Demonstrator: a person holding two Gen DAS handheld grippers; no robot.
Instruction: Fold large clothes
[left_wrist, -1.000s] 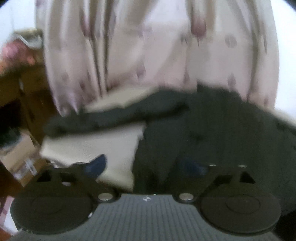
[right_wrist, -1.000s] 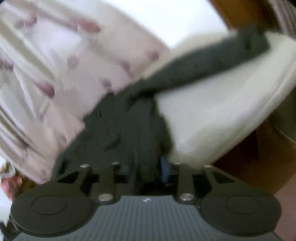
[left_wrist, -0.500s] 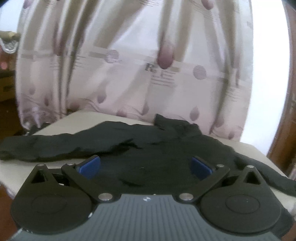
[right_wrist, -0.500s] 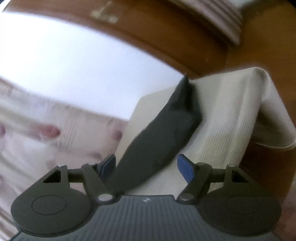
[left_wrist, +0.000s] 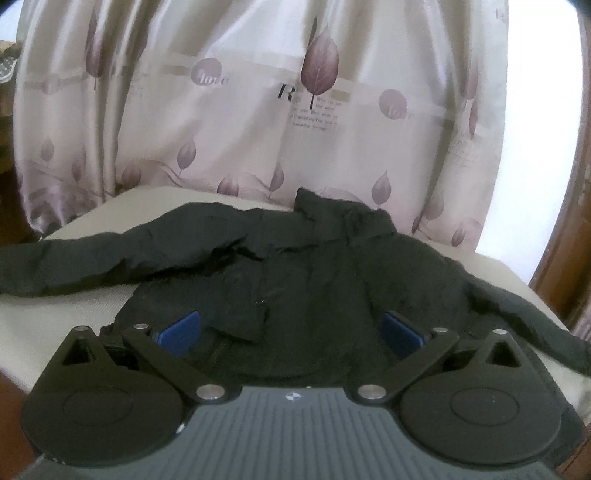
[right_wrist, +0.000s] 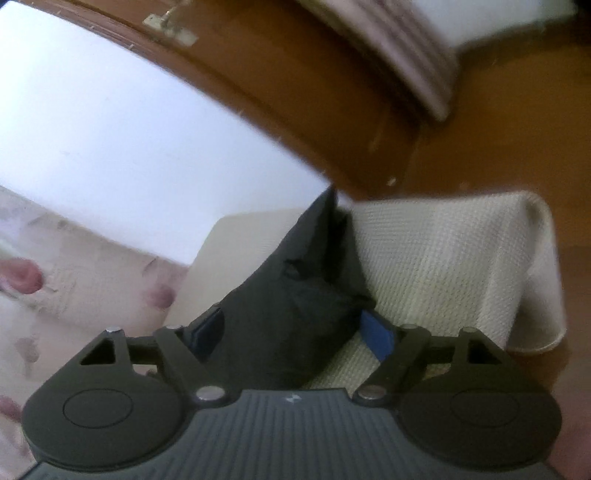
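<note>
Jacket (left_wrist: 314, 280): spread flat on cream-covered table (left_wrist: 74, 310) for folding; collar toward curtain (left_wrist: 258, 110), sleeves outstretched sideways
Left gripper (left_wrist: 291, 330): fingers wide, over jacket hem, holding nothing
Right gripper (right_wrist: 295, 332): fingers just been opening, wide; sleeve (right_wrist: 295, 295) lies loose between them, released

Leaf-print curtain (left_wrist: 258, 110), white wall (right_wrist: 110, 129), perhaps wooden floor (right_wrist: 517, 129).

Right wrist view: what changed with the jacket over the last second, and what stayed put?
The right gripper let go of the jacket sleeve; its jaws have just been opening, and the sleeve now lies loose between them. The jacket stays spread on the cream-covered table.
</note>
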